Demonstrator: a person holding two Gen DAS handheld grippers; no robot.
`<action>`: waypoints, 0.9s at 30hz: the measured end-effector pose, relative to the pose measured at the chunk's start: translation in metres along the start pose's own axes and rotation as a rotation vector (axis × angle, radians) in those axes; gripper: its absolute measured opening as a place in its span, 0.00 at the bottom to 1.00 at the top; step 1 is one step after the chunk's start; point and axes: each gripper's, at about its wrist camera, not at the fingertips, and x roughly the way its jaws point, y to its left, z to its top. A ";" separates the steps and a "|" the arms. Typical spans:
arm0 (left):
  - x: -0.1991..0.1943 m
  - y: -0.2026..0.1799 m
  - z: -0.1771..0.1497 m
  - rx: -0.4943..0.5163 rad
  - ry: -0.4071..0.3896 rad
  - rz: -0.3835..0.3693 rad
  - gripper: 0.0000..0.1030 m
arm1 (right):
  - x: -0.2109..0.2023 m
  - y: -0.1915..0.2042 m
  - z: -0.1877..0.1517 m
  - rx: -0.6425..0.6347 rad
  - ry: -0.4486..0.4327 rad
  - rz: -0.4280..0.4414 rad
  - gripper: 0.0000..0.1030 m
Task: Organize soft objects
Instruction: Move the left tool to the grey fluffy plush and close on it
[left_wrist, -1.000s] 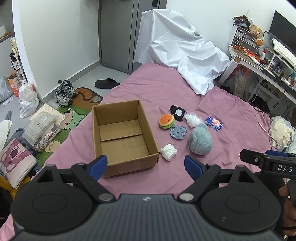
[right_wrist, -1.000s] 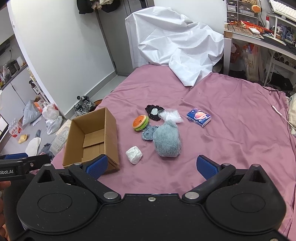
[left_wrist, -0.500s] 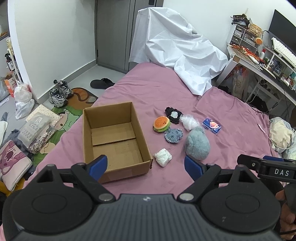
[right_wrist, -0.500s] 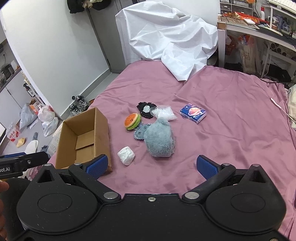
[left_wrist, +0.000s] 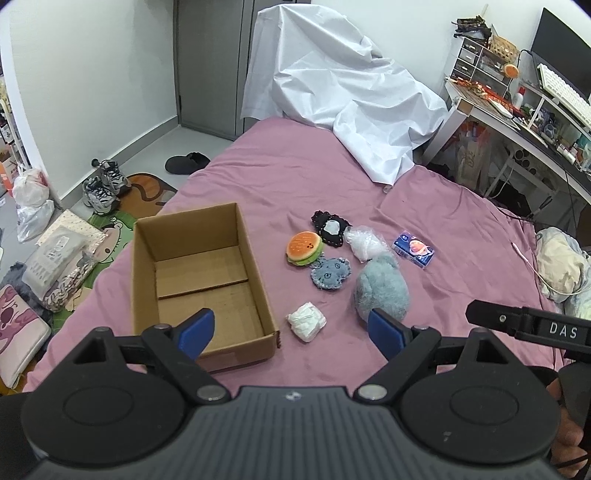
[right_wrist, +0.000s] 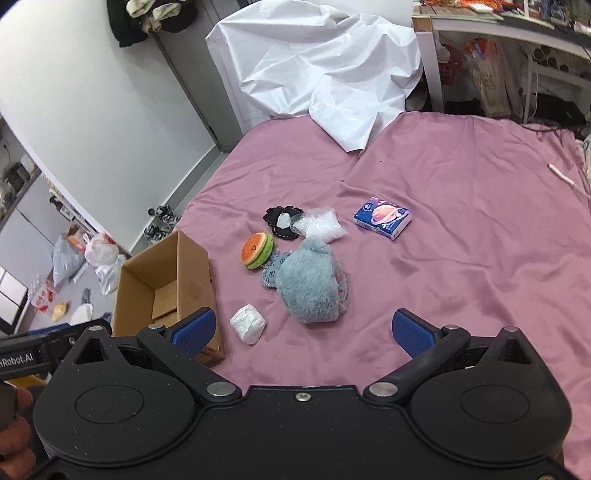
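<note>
An empty open cardboard box (left_wrist: 207, 280) (right_wrist: 166, 280) stands on the pink bed. Right of it lie soft things: a burger plush (left_wrist: 303, 247) (right_wrist: 257, 250), a black patch (left_wrist: 330, 228) (right_wrist: 281, 219), a clear plastic bag (left_wrist: 364, 243) (right_wrist: 320, 225), a blue-grey flat plush (left_wrist: 330, 273), a fluffy grey-blue plush (left_wrist: 382, 288) (right_wrist: 312, 286), a white wad (left_wrist: 306, 321) (right_wrist: 248, 323) and a blue tissue pack (left_wrist: 413, 249) (right_wrist: 382, 217). My left gripper (left_wrist: 291, 332) is open and empty above the box's near corner. My right gripper (right_wrist: 304, 330) is open and empty, short of the fluffy plush.
A white sheet (left_wrist: 343, 99) drapes the bed's far end. A cluttered desk (left_wrist: 517, 110) stands to the right. Shoes, bags and a mat (left_wrist: 92, 221) lie on the floor to the left. A pale bundle (left_wrist: 561, 262) sits at the bed's right edge.
Both grippers have moved forward over the bed, so the box and the soft things appear closer and lower in view. Both stay open and empty.
</note>
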 end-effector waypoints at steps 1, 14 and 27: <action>0.003 -0.002 0.001 0.000 0.001 -0.002 0.86 | 0.002 -0.003 0.000 0.011 0.000 0.006 1.00; 0.044 -0.027 0.009 0.029 0.044 -0.023 0.84 | 0.039 -0.043 0.012 0.178 -0.016 0.053 0.75; 0.081 -0.058 0.029 0.014 0.064 -0.065 0.63 | 0.079 -0.072 0.020 0.327 0.038 0.095 0.38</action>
